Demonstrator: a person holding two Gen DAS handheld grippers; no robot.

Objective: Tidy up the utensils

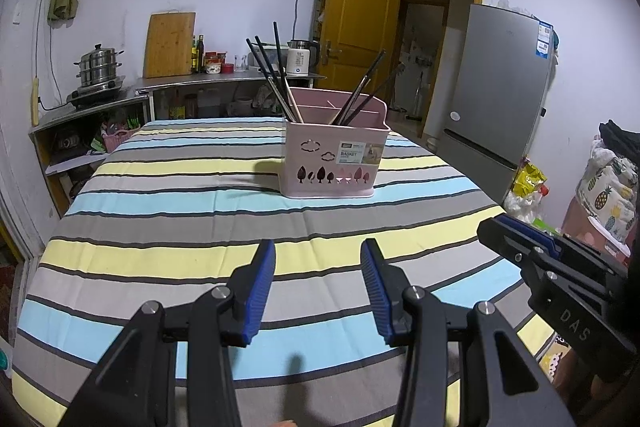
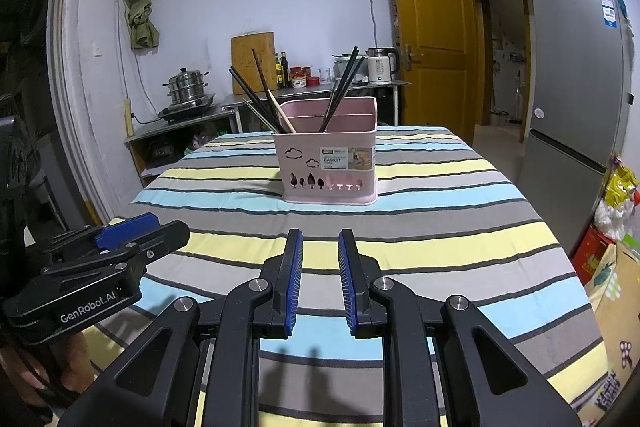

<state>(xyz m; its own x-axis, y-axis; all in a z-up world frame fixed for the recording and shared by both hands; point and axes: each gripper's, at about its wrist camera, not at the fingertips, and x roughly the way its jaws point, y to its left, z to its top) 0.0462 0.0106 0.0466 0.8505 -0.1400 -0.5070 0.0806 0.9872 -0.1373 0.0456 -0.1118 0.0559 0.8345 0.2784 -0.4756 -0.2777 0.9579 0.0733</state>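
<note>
A pink utensil basket (image 1: 332,159) stands upright on the striped tablecloth (image 1: 180,211), past the table's middle. Several dark chopsticks (image 1: 276,75) and one pale one lean in its left compartment, more chopsticks (image 1: 360,95) lean in its right one. The basket also shows in the right wrist view (image 2: 328,163) with its chopsticks (image 2: 256,95). My left gripper (image 1: 318,287) is open and empty, low over the near part of the table. My right gripper (image 2: 320,279) is open with a narrower gap, also empty, beside the left one.
A steel counter (image 1: 192,83) with a steamer pot (image 1: 98,67), cutting board, bottles and kettle (image 1: 300,61) stands behind the table. A grey fridge (image 1: 496,95) and an open yellow door (image 1: 360,11) are at the right. Bags lie on the floor by the fridge.
</note>
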